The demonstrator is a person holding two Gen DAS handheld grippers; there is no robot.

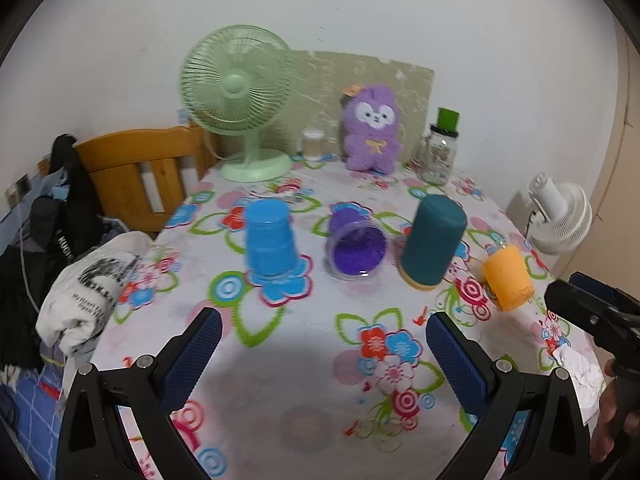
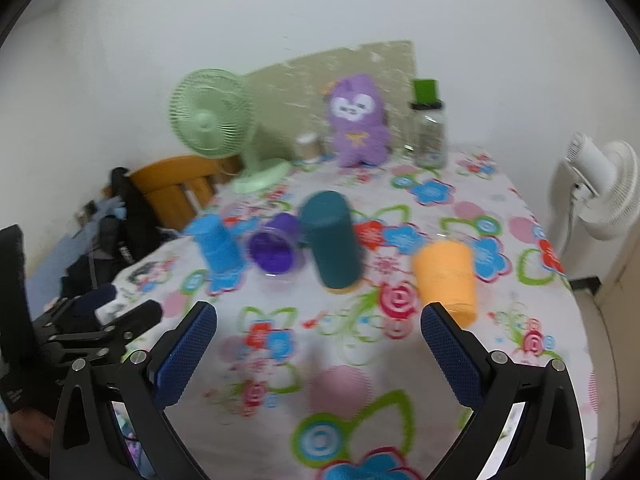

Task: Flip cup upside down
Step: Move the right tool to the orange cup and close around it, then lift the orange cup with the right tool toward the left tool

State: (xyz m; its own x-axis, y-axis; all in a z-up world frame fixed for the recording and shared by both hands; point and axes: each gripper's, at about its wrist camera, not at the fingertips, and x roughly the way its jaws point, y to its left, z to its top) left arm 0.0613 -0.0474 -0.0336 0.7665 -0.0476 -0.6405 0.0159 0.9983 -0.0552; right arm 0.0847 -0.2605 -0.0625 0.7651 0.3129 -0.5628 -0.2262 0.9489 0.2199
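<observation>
Several cups stand in a row on the flowered tablecloth (image 1: 280, 392). A blue cup (image 1: 269, 240) stands upside down at the left. A purple cup (image 1: 354, 246) lies on its side, mouth toward me. A tall teal cup (image 1: 434, 242) stands upside down. An orange cup (image 1: 508, 276) stands upside down at the right. The same cups show in the right wrist view: blue (image 2: 218, 246), purple (image 2: 276, 248), teal (image 2: 330, 240), orange (image 2: 446, 278). My left gripper (image 1: 322, 332) is open and empty, short of the purple cup. My right gripper (image 2: 318, 328) is open and empty, with its right finger (image 2: 444, 340) near the orange cup.
At the back stand a green fan (image 1: 240, 100), a purple plush toy (image 1: 372, 128), a small jar (image 1: 313, 144) and a glass bottle with a green cap (image 1: 440, 148). A wooden chair (image 1: 136, 168) with clothes is at the left. A white fan (image 1: 560, 216) stands at the right.
</observation>
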